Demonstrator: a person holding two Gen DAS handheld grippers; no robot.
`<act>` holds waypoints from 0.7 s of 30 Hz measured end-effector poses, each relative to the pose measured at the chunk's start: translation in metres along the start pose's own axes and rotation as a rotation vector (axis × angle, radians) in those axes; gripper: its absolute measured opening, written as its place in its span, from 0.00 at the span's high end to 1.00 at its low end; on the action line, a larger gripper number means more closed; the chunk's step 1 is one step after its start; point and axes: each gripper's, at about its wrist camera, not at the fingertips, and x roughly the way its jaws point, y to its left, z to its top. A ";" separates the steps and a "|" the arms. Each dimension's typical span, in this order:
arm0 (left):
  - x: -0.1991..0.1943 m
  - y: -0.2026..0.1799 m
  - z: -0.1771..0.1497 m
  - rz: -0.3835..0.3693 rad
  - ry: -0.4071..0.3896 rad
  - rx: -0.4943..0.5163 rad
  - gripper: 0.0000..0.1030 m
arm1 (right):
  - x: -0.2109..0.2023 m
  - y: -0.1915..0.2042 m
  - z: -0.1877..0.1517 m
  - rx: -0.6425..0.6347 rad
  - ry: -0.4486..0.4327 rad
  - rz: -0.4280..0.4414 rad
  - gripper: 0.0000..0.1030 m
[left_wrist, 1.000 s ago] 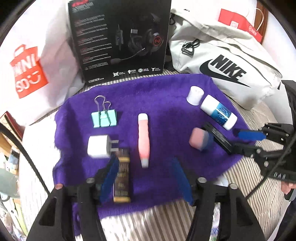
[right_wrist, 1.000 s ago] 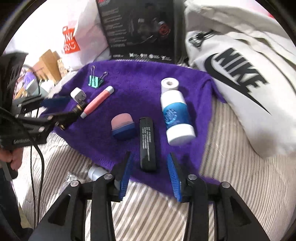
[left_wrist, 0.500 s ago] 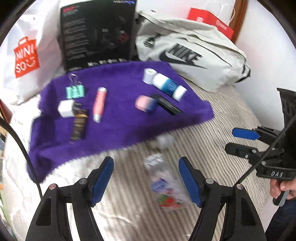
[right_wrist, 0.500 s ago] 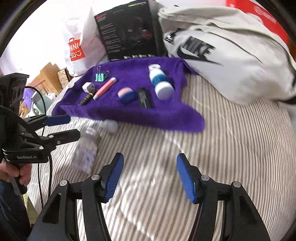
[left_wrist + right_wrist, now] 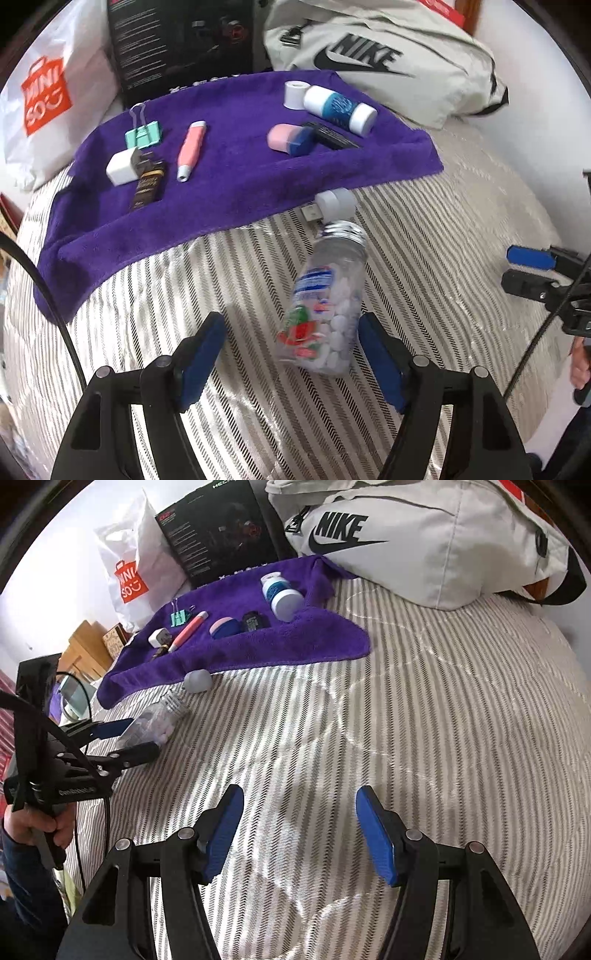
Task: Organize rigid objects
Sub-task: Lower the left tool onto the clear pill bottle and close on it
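A clear bottle of white candies [image 5: 325, 306] lies uncapped on the striped bedcover, its threaded neck pointing at the purple towel [image 5: 240, 184]. My left gripper [image 5: 291, 352] is open, with the bottle's base between its fingers and close to the right finger. The bottle's white cap [image 5: 334, 203] rests by the towel's edge. On the towel lie a binder clip [image 5: 144, 133], a white charger [image 5: 122, 168], a pink pen [image 5: 190, 151], an eraser [image 5: 290, 138] and a white-and-blue bottle [image 5: 338, 109]. My right gripper [image 5: 299, 830] is open over bare bedcover, holding nothing.
A small USB plug [image 5: 310, 213] lies beside the cap. A Nike bag [image 5: 424, 542], a black headset box [image 5: 218, 531] and a Miniso bag [image 5: 127, 572] stand behind the towel. A hand [image 5: 33, 827] holds the left gripper [image 5: 122, 738] at the bed's left side.
Both grippers have pulled back from the towel toward the near side of the bed. The left one has come down around the candy bottle. The right one now faces bare bedcover.
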 end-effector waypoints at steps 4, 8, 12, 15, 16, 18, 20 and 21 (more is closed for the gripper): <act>0.004 -0.013 0.003 0.021 -0.024 0.088 0.30 | 0.002 0.008 -0.002 -0.024 0.013 -0.002 0.39; 0.003 -0.014 0.003 -0.011 -0.031 0.122 0.40 | 0.002 0.011 -0.003 -0.033 0.017 -0.002 0.39; 0.000 -0.017 0.001 -0.031 -0.034 0.164 0.57 | 0.007 0.013 -0.002 -0.036 0.033 -0.016 0.39; -0.001 -0.020 0.000 -0.038 -0.036 0.186 0.62 | 0.009 0.017 -0.001 -0.048 0.039 -0.024 0.35; -0.001 -0.020 0.000 -0.045 -0.037 0.189 0.62 | 0.010 0.019 0.000 -0.051 0.040 -0.025 0.34; -0.001 -0.019 0.000 -0.050 -0.036 0.190 0.62 | 0.012 0.022 0.001 -0.060 0.044 -0.024 0.34; -0.001 -0.013 0.001 -0.062 -0.042 0.162 0.62 | 0.014 0.026 0.002 -0.070 0.049 -0.024 0.34; -0.002 -0.011 0.000 -0.063 -0.046 0.146 0.62 | 0.015 0.029 0.003 -0.077 0.051 -0.024 0.34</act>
